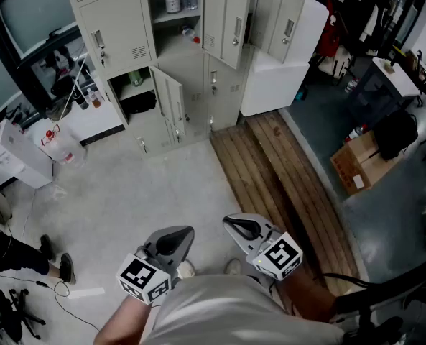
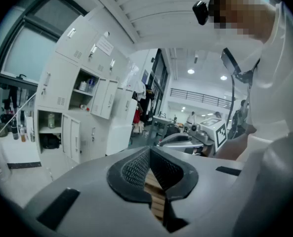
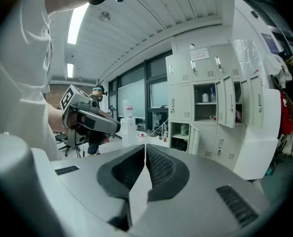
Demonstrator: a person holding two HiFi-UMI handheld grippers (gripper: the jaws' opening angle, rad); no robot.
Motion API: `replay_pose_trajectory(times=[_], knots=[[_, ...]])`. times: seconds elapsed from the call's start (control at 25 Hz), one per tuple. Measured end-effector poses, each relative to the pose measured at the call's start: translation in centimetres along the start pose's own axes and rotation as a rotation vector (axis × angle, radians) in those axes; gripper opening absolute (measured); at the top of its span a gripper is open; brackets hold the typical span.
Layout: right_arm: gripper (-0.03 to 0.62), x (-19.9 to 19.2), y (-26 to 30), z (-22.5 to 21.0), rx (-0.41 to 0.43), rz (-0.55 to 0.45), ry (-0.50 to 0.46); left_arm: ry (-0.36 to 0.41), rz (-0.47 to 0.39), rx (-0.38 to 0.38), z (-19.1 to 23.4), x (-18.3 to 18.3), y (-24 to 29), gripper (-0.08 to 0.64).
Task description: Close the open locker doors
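Note:
The cream locker bank (image 1: pixel 112 20) stands at the far end of the floor. An upper door (image 1: pixel 225 19) hangs open beside a shelf with bottles (image 1: pixel 173 2), another door (image 1: pixel 284 26) stands open to its right, and a lower door (image 1: pixel 171 105) is ajar. My left gripper (image 1: pixel 175 241) and right gripper (image 1: pixel 240 228) are held close to my body, far from the lockers, both shut with nothing in them. In the left gripper view the pads (image 2: pixel 136 168) meet at the tip, with the lockers (image 2: pixel 82 93) at the left. The right gripper view shows the open upper door (image 3: pixel 228 102) and the lower door (image 3: pixel 193 138).
Wooden planks (image 1: pixel 284 185) cover the floor to the right, in front of a white cabinet (image 1: pixel 277 77). A cardboard box (image 1: pixel 356 164) sits further right. A water jug (image 1: pixel 58 146) and a low counter stand at the left. A person's feet (image 1: pixel 54 261) are at the lower left.

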State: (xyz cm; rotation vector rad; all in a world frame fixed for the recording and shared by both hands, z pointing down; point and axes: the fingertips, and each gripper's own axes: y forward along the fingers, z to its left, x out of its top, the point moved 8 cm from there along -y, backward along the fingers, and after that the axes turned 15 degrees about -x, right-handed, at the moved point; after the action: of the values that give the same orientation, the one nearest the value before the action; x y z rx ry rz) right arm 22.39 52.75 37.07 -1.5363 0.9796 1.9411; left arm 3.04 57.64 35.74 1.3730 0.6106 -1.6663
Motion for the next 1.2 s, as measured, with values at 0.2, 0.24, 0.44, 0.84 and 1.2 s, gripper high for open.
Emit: replay_pose_trajectory(times=[0.2, 0.24, 0.44, 0.84, 1.2], knots=[[0.023, 1.2, 3.4, 3.6, 0.013, 0.002, -0.024, -0.021, -0.003, -0.004, 1.8, -0.7, -4.3, 0.011], [0.023, 1.4, 4.1, 4.1, 0.011, 0.0, -0.025, -0.018, -0.006, -0.001, 2.2, -0.8, -5.2, 0.011], [0.023, 2.6, 7.4, 7.1, 0.004, -0.007, -0.018, -0.001, -0.009, 0.023, 4.2, -1.2, -9.7, 0.012], [0.025, 2.2, 11.6, 8.9, -0.001, 0.073, 0.013, -0.036, -0.025, 0.024, 7.9, -2.8, -12.8, 0.012], [0.026, 1.2, 19.3, 2.6, 0.016, 0.057, 0.024, -0.037, -0.027, 0.111, 14.8, -1.9, -11.3, 0.012]])
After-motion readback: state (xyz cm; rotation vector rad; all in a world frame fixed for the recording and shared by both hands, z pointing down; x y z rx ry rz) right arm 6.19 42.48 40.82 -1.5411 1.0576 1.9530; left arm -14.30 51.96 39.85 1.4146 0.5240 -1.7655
